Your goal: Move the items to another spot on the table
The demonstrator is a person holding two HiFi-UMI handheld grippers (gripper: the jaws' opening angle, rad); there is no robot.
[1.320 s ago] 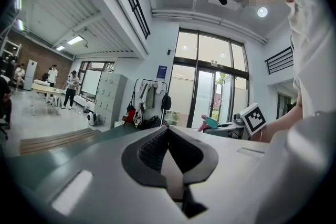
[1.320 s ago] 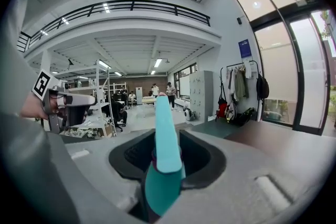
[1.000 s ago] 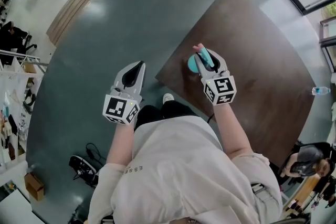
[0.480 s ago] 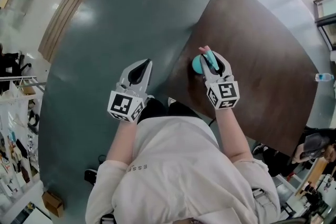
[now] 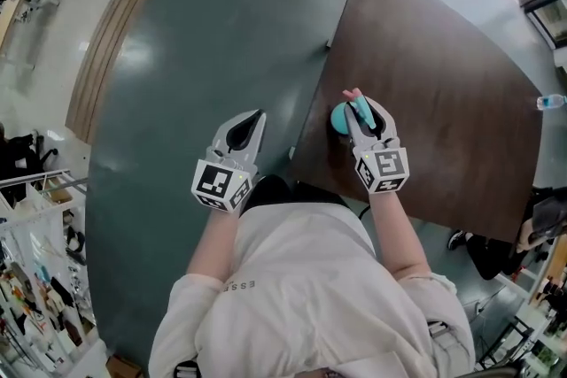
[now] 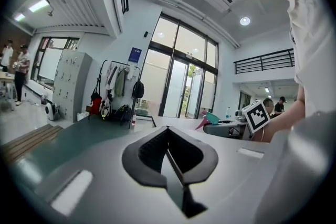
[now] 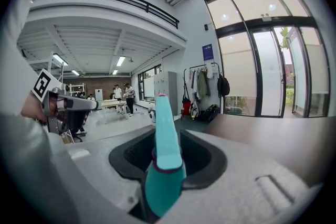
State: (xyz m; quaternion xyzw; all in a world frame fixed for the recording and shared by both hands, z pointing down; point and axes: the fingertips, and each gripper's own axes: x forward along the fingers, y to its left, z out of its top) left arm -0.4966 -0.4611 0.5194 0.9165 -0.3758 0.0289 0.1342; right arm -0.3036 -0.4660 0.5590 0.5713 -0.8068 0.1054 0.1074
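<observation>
A teal item [image 5: 340, 118] with a pink tip sits between the jaws of my right gripper [image 5: 359, 108], which is shut on it above the near left edge of the dark brown table [image 5: 443, 57]. In the right gripper view the teal item [image 7: 163, 155] sticks out forward from between the black pads [image 7: 202, 157]. I cannot tell whether it touches the tabletop. My left gripper [image 5: 256, 116] hangs over the green floor to the left of the table. Its jaws are shut with nothing in them [image 6: 169, 150]. The left gripper view also shows the right gripper's marker cube [image 6: 254, 115].
A water bottle [image 5: 549, 102] lies at the table's far right edge. A seated person [image 5: 545, 230] is at the lower right, beyond the table. A pale wooden strip [image 5: 106, 49] crosses the floor at the left. Racks and clutter [image 5: 35, 217] stand at the far left.
The head view has swung, so the table now lies higher and further right. Both grippers keep their pose, and the right one still holds the teal item over the table's near edge.
</observation>
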